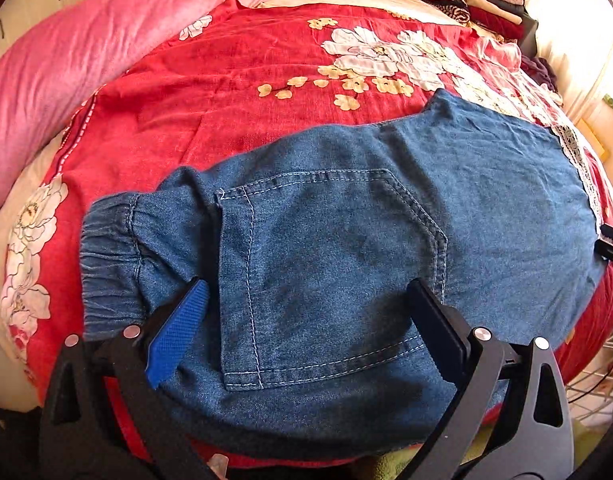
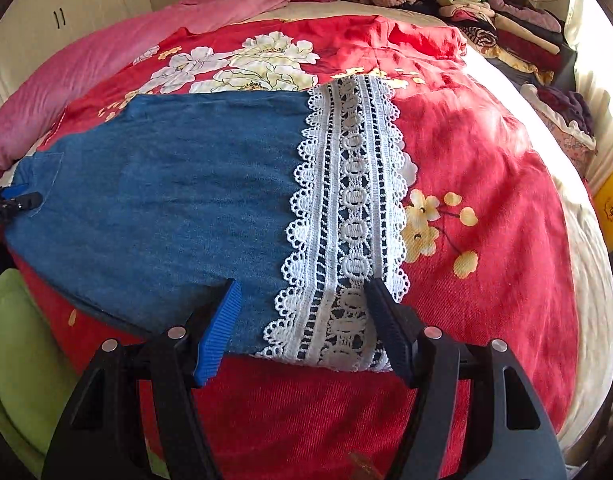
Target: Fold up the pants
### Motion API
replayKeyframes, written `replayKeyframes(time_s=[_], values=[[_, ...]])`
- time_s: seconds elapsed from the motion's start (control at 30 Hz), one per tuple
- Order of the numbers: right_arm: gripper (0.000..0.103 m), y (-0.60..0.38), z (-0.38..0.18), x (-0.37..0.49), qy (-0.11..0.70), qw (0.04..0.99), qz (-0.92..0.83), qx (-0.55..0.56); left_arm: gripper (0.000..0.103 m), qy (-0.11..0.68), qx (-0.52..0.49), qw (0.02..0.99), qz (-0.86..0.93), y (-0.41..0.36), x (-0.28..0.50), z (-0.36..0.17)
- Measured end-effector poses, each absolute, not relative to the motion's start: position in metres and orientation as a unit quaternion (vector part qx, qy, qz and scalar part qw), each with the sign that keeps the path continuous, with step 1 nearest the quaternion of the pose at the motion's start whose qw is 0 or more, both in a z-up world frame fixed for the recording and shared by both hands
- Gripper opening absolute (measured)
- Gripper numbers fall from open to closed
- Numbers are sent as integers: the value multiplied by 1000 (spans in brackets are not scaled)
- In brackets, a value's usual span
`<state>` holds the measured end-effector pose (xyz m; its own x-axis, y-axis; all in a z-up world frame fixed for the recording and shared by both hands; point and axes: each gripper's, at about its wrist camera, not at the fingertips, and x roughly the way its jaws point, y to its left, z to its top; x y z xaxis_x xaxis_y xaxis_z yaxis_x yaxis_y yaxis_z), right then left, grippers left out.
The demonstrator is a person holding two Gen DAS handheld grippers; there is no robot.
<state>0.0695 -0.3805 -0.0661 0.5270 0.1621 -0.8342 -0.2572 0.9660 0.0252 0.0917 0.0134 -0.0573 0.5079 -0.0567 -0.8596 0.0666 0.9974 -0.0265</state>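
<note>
A: Pants (image 1: pixel 346 248) lie flat on the bed, on a red flowered bedspread (image 1: pixel 242 80). They are blue denim, folded in half lengthwise as far as I can tell, with a back pocket (image 1: pixel 330 272) facing up.

B: Where is the left claw (image 1: pixel 306 320)?

A: Over the waist end, near six o'clock in its own view. Its jaws stand wide apart, one either side of the pocket, nothing pinched between them. The gathered waistband (image 1: pixel 110 264) sits at about nine o'clock.

B: And the right claw (image 2: pixel 302 320)?

A: Over the leg end, at six o'clock in the right view. Its jaws are parted too, straddling the near edge of the cloth where the denim meets a white lace hem (image 2: pixel 346 208). Whether the tips touch the fabric I cannot tell; no cloth is clamped.

B: Anything else on the bed?

A: A pink quilt (image 1: pixel 86 64) runs along ten o'clock, and a pile of folded clothes (image 2: pixel 506 28) sits at one o'clock, well apart from the pants. A green cushion (image 2: pixel 22 352) shows at eight o'clock in the right view.
</note>
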Motion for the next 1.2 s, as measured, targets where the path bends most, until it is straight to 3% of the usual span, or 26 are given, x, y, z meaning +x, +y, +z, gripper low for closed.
replayKeyframes(time_s=[0.4,0.67,1.0,1.2], values=[[64,-385,-44,59,450,882,136,12,92,470,-4,881,-43,11,82,-46],[65,-345,-20,44,415,890,190,-5,93,447,10,891,-78,-18,65,-32],[67,-305,-68,53,483,852,203,-26,93,483,91,860,-139,-81,56,-65],[70,-310,-62,54,479,853,207,0,93,472,78,866,-143,-77,54,-59]])
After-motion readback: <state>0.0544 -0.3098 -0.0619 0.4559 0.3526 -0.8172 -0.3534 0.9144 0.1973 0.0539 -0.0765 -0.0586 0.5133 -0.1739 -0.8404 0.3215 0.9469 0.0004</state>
